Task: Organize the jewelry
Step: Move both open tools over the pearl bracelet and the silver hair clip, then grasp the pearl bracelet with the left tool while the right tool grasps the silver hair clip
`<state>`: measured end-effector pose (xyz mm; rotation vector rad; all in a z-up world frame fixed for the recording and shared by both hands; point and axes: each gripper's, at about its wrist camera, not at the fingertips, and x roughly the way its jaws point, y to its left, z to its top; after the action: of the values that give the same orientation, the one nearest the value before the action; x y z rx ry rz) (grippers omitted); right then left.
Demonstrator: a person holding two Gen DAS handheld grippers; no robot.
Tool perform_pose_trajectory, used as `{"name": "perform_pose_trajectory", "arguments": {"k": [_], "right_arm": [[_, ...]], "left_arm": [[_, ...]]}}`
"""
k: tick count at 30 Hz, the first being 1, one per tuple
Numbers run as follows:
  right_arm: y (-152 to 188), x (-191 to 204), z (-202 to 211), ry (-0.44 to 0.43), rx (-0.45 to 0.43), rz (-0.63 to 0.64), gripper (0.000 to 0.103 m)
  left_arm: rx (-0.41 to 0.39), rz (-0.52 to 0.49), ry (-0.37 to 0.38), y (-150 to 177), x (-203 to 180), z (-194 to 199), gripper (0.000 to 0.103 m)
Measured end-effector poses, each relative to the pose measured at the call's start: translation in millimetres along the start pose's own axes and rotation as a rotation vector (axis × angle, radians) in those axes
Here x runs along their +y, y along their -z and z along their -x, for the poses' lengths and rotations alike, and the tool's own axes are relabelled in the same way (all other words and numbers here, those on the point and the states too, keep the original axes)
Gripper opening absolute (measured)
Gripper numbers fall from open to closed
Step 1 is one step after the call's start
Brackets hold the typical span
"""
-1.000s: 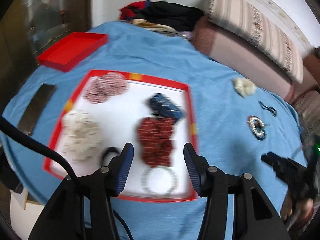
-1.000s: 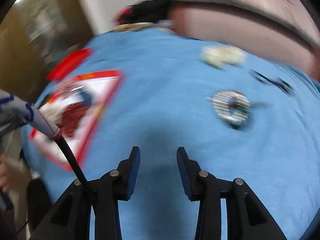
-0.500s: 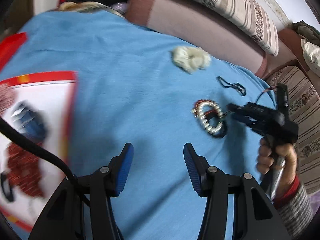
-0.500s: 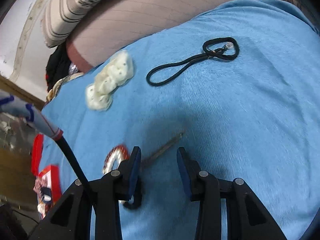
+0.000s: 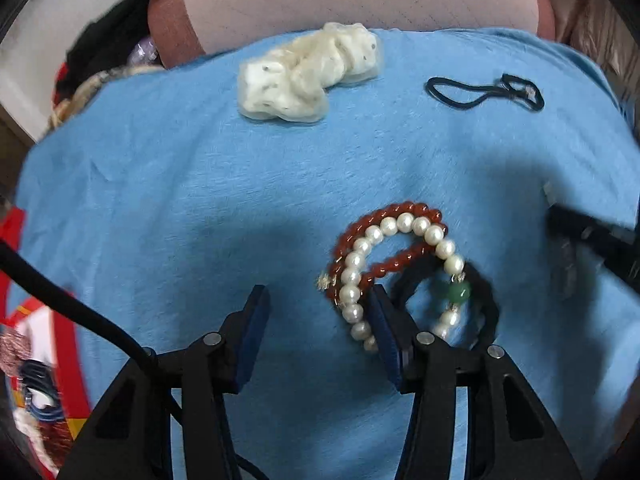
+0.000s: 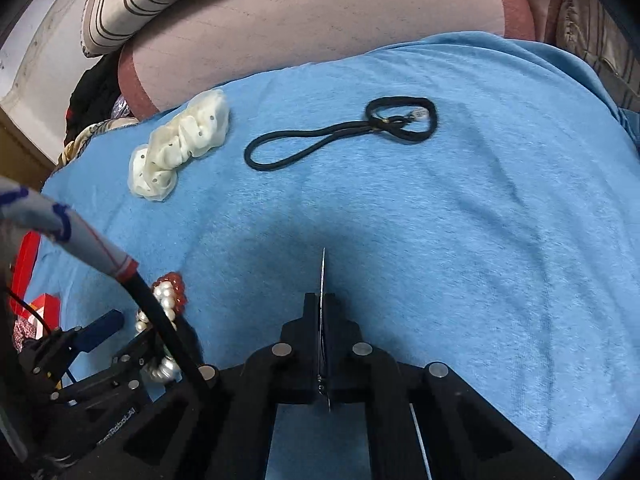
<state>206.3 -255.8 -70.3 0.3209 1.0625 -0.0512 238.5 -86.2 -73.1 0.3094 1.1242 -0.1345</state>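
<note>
A pile of bracelets lies on the blue cloth (image 5: 168, 184): a pearl bracelet (image 5: 352, 280) with a green bead, a red bead bracelet (image 5: 400, 212) and a black band (image 5: 486, 300). My left gripper (image 5: 316, 308) is open, and its right finger sits inside the pearl loop. The pile also shows in the right wrist view (image 6: 168, 292). My right gripper (image 6: 322, 304) is shut on a thin metal pin (image 6: 323, 264) that sticks out forward above the cloth. It shows blurred in the left wrist view (image 5: 592, 240).
A cream scrunchie (image 5: 308, 72) (image 6: 180, 144) and a black hair tie (image 5: 484, 92) (image 6: 344, 132) lie farther back on the cloth. The red-rimmed tray (image 5: 36, 360) with sorted jewelry is at the left edge. A pink sofa cushion (image 6: 320, 32) borders the back.
My left gripper swung from the tray rightward and down onto the bracelet pile. My right gripper closed on the thin pin beside the pile.
</note>
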Motion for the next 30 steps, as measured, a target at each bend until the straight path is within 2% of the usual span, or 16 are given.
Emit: {"name": "perform_pose_trajectory", "arguments": {"k": [3, 6, 7, 10, 14, 16, 19, 20, 21, 22, 24, 27, 30], "right_arm": [[5, -10, 7, 0.028, -0.008, 0.008, 0.002], [8, -19, 13, 0.030, -0.008, 0.002, 0.002], [11, -23, 17, 0.031, -0.011, 0.005, 0.002], [18, -30, 27, 0.029, -0.022, 0.008, 0.002], [24, -38, 33, -0.026, -0.013, -0.020, 0.002], [29, -42, 34, -0.074, -0.004, -0.031, 0.003], [35, -48, 37, -0.085, -0.007, -0.063, 0.004], [37, -51, 39, -0.095, -0.010, -0.079, 0.008], [39, -55, 41, -0.101, -0.017, -0.095, 0.018], [40, -58, 42, -0.100, -0.026, -0.109, 0.032], [41, -63, 46, -0.098, -0.042, -0.130, 0.045], [45, -65, 47, -0.112, -0.039, -0.135, 0.045], [50, -54, 43, -0.086, -0.035, -0.089, 0.045]], "left_arm": [[0.004, -0.024, -0.111, 18, 21, 9, 0.050], [0.041, 0.037, -0.178, 41, 69, 11, 0.050], [0.048, 0.075, -0.167, 47, 86, 13, 0.050], [0.024, 0.195, -0.070, 66, 137, 31, 0.050], [-0.039, 0.250, 0.026, 79, 166, 51, 0.051], [-0.045, 0.234, 0.065, 80, 162, 51, 0.052], [-0.053, 0.190, 0.087, 83, 142, 50, 0.052], [-0.058, 0.183, 0.098, 84, 135, 50, 0.052], [-0.063, 0.178, 0.113, 83, 129, 49, 0.052], [-0.069, 0.168, 0.134, 83, 122, 50, 0.052], [-0.084, 0.138, 0.163, 83, 112, 48, 0.052], [-0.096, 0.088, 0.205, 86, 100, 45, 0.052], [-0.093, 0.063, 0.224, 88, 93, 39, 0.052]]}}
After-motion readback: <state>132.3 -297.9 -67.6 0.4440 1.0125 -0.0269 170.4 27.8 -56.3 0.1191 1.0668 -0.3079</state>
